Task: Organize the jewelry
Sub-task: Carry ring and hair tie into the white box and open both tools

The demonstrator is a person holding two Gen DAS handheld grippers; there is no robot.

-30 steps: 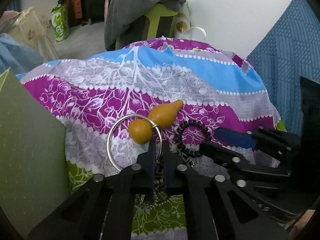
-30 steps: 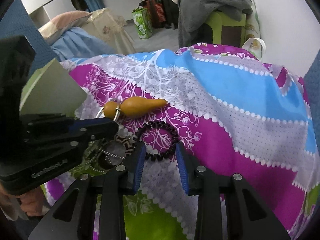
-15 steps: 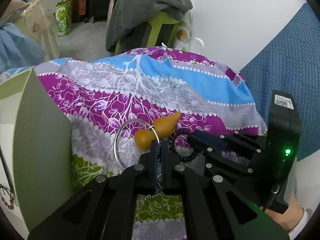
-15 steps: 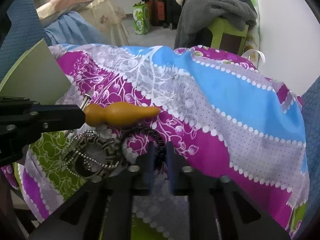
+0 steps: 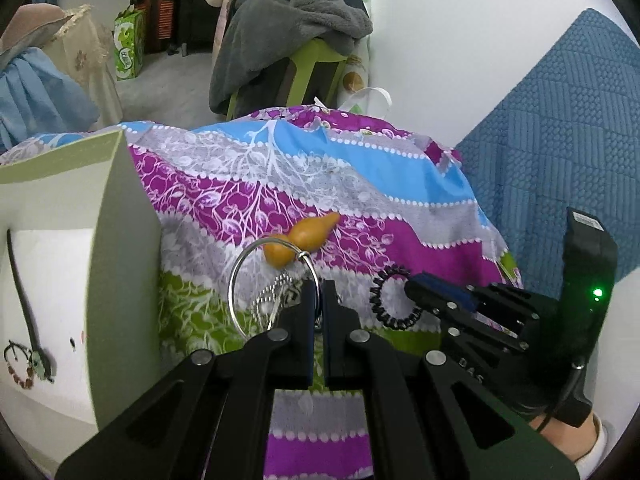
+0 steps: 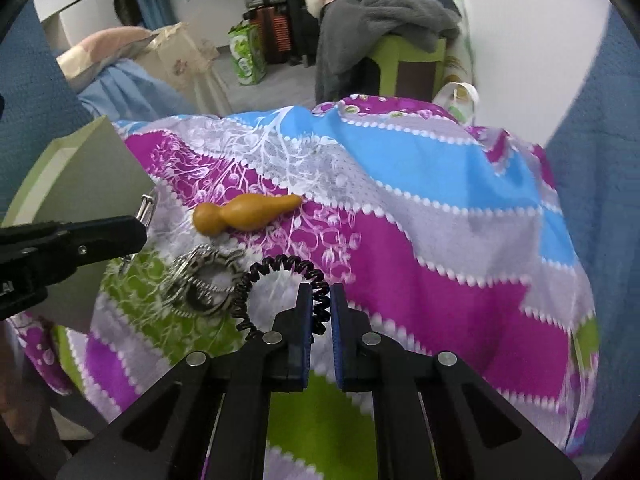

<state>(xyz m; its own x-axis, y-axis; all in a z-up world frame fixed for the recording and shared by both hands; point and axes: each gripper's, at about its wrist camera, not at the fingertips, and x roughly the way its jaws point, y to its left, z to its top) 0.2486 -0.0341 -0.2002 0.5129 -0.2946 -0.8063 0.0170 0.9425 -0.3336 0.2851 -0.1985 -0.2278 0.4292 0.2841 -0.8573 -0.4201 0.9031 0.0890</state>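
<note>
A: Left gripper (image 5: 319,292), nearest the lens: jaws pressed together on the silver bangle (image 5: 240,280), pinching the wire at its right side. The ring stands up from the bedspread (image 5: 360,184) rather than lying flat.

B: Agreed. In the right wrist view the left gripper (image 6: 138,232) comes in from the left edge, with a bit of the bangle's metal showing at its tip. Right gripper?

A: Right gripper (image 6: 317,308): jaws have just been closing and now pinch the black coil bracelet (image 6: 280,268) on its right-hand arc. The coil is squeezed between the blue pads; the rest of the loop hangs out to the left.

B: Same seen from the left wrist view: right gripper (image 5: 412,286) with the black coil bracelet (image 5: 380,296) at its tip. A hand with a white cuff (image 5: 576,440) shows at the lower right under that gripper.

A: Next out: a patterned ring with a silver bead chain (image 6: 204,280) lies on the green patch of the bedspread, touching the coil's left side.

B: Beyond it, the orange gourd-shaped piece (image 6: 244,216) lies on its side on the purple band, narrow end pointing right. Whether it touches the bangle I cannot tell.

A: Left side: an open green box (image 5: 120,240), white inside, with a dark cord and a small beaded piece (image 5: 24,360) in it.

B: Far end: a green chair piled with grey clothing (image 5: 288,32).
</note>
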